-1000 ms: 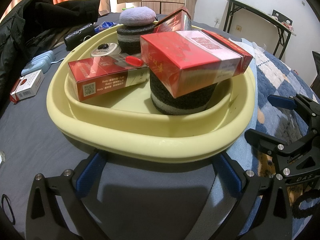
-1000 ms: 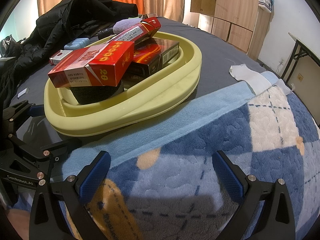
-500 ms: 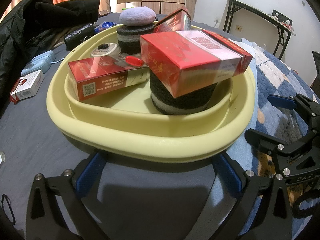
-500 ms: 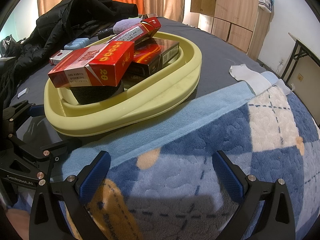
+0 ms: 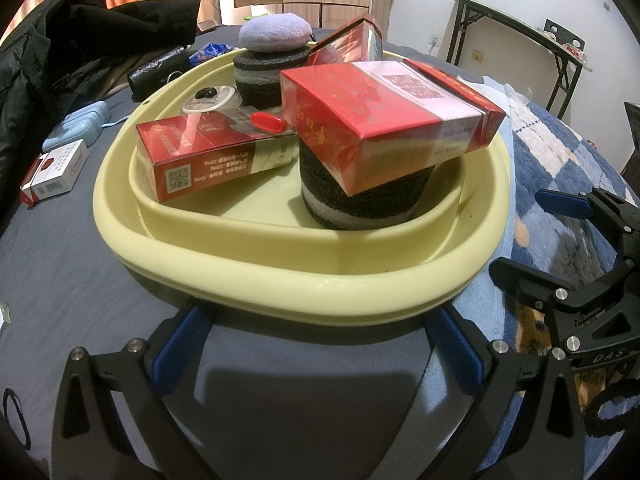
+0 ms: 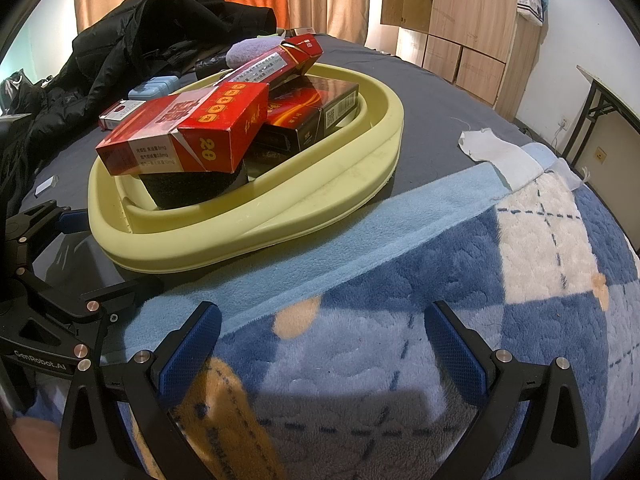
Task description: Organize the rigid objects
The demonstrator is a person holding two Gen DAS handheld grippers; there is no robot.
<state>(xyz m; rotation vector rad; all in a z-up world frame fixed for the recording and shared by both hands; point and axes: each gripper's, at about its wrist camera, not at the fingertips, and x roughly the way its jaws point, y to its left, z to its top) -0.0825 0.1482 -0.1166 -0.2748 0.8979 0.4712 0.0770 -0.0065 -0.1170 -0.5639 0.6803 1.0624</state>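
Nothing moved: yellow basin (image 5: 280,280) holds red cartons (image 5: 384,120) on dark rolls (image 5: 360,204).

Bed (image 5: 72,280), grey sheet: yellow basin (image 5: 280,276), white cigarette pack (image 5: 54,170), blue case (image 5: 76,126), black jacket (image 6: 132,68), plaid fleece blanket (image 6: 460,280).

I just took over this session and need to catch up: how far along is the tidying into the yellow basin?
Mostly done, it seems: the yellow basin already holds several red cartons, dark rolls and a purple pad. Nothing is in hand; the left gripper and right gripper are both open. Possibly left: the white pack and blue case outside the basin.
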